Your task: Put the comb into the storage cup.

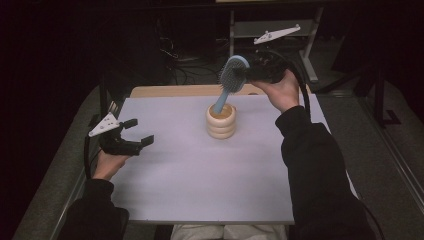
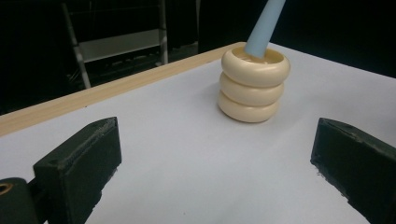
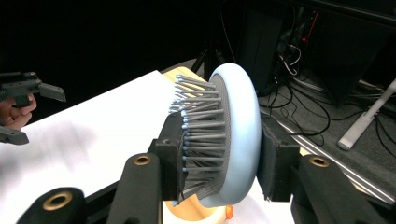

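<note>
A light blue hairbrush [image 1: 231, 79] with grey bristles stands tilted, its handle end inside a cream ribbed holder [image 1: 221, 121] at the table's middle back. My right gripper [image 1: 246, 73] is shut on the brush head [image 3: 233, 140], one jaw against the bristles, the other against the blue back. My left gripper [image 1: 136, 132] hovers open and empty near the table's left edge, well left of the holder [image 2: 253, 84], whose mouth holds the blue handle [image 2: 264, 28].
The white table top [image 1: 200, 170] has a wooden strip [image 1: 190, 90] along its far edge. Dark floor with cables and a metal stand [image 1: 310, 45] lies behind. A dark sleeve [image 1: 320, 175] crosses the table's right side.
</note>
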The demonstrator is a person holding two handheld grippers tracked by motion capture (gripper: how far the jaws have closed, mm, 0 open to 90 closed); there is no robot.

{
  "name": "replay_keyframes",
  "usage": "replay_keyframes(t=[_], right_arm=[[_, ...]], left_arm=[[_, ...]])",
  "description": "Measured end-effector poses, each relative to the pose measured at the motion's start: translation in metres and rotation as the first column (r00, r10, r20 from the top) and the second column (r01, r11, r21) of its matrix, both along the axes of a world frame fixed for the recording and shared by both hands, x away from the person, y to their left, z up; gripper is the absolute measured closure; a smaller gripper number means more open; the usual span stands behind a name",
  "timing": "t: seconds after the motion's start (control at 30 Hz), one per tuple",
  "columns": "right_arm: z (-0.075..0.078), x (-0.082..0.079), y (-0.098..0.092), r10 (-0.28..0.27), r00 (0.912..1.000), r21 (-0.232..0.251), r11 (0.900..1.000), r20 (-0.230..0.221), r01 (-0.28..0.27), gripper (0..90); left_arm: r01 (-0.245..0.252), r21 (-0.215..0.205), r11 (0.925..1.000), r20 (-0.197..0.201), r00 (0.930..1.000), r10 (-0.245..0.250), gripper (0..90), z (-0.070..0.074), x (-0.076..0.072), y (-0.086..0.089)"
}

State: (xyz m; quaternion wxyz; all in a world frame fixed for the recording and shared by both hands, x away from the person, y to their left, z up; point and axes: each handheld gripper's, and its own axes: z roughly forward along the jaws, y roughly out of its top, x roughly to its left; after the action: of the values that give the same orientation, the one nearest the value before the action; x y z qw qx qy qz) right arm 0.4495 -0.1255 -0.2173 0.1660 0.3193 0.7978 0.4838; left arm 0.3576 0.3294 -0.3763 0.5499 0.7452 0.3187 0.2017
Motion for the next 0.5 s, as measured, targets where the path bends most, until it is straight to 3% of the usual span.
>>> replay_keyframes(t=[0.23,0.5], right_arm=[[-0.007,0.003,0.000,-0.002,1.0000,-0.004,1.000,-0.006,0.002,57.0],[-0.017,0.008,0.000,-0.008,0.9999,-0.018,1.000,-0.014,0.007,56.9]], left_arm=[[0.013,-0.015,0.9998,-0.014,0.9998,-0.013,0.0,-0.005,-0.003,-0.001],[0.003,0.003,1.0000,-0.055,0.9985,-0.002,0.0,-0.014,-0.005,0.003]])
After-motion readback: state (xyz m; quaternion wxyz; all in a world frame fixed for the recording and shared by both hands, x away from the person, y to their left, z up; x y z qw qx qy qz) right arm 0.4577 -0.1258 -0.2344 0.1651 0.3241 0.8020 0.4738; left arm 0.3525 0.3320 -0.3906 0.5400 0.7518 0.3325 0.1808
